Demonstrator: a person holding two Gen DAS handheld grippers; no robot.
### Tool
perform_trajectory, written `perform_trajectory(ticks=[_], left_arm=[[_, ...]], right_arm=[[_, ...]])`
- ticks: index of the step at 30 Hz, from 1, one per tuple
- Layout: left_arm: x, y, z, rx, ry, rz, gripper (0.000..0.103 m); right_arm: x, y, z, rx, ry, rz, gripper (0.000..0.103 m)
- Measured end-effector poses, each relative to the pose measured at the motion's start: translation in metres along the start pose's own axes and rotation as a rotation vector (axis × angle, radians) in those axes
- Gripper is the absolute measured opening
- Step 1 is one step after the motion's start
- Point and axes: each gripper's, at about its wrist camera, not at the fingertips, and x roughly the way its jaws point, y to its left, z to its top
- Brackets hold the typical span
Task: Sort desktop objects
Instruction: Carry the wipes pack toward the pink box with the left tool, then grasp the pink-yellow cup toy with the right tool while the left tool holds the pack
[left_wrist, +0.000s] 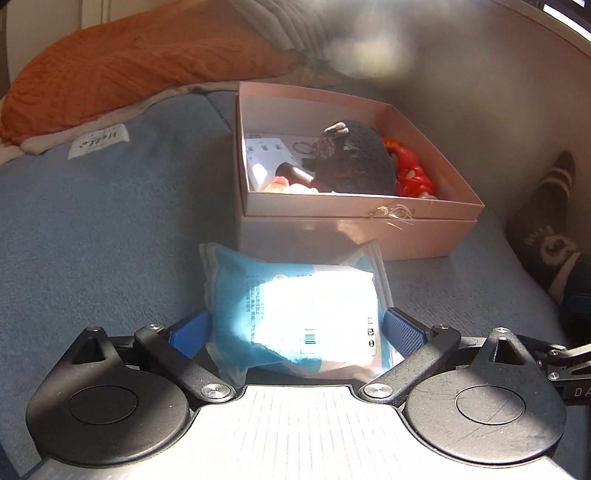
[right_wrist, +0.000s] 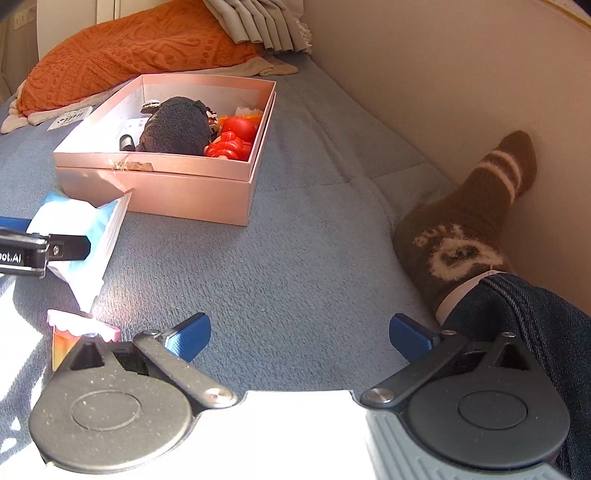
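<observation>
A light-blue and white plastic packet (left_wrist: 291, 306) lies on the blue blanket just in front of the pink box (left_wrist: 362, 221). My left gripper (left_wrist: 295, 326) stands open around the packet, one blue pad on each side, and the right pad shows a small gap to it. The box holds a dark plush toy (left_wrist: 354, 162), a red toy (left_wrist: 413, 173) and small white items. In the right wrist view the packet (right_wrist: 85, 236) sits left of centre with the left gripper's finger across it. My right gripper (right_wrist: 299, 332) is open over bare blanket, holding nothing.
A pink-and-orange object (right_wrist: 81, 332) lies near my right gripper's left finger. A person's foot in a brown striped sock (right_wrist: 465, 229) and a jeans leg (right_wrist: 535, 325) rest against the wall on the right. An orange pillow (right_wrist: 122, 48) lies behind the box (right_wrist: 166, 184).
</observation>
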Motion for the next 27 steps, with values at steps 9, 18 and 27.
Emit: perform_trajectory(ticks=[9, 18, 27], left_arm=[[-0.043, -0.038, -0.046, 0.250, 0.053, -0.284, 0.102], [-0.029, -0.049, -0.027, 0.380, -0.048, -0.089, 0.102], [0.000, -0.051, -0.024, 0.360, 0.000, -0.010, 0.065]], right_arm=[[-0.003, -0.009, 0.006, 0.048, -0.006, -0.002, 0.103], [-0.010, -0.006, 0.007, 0.043, -0.024, 0.002, 0.103], [-0.053, -0.001, 0.005, -0.063, -0.014, 0.178, 0.103]])
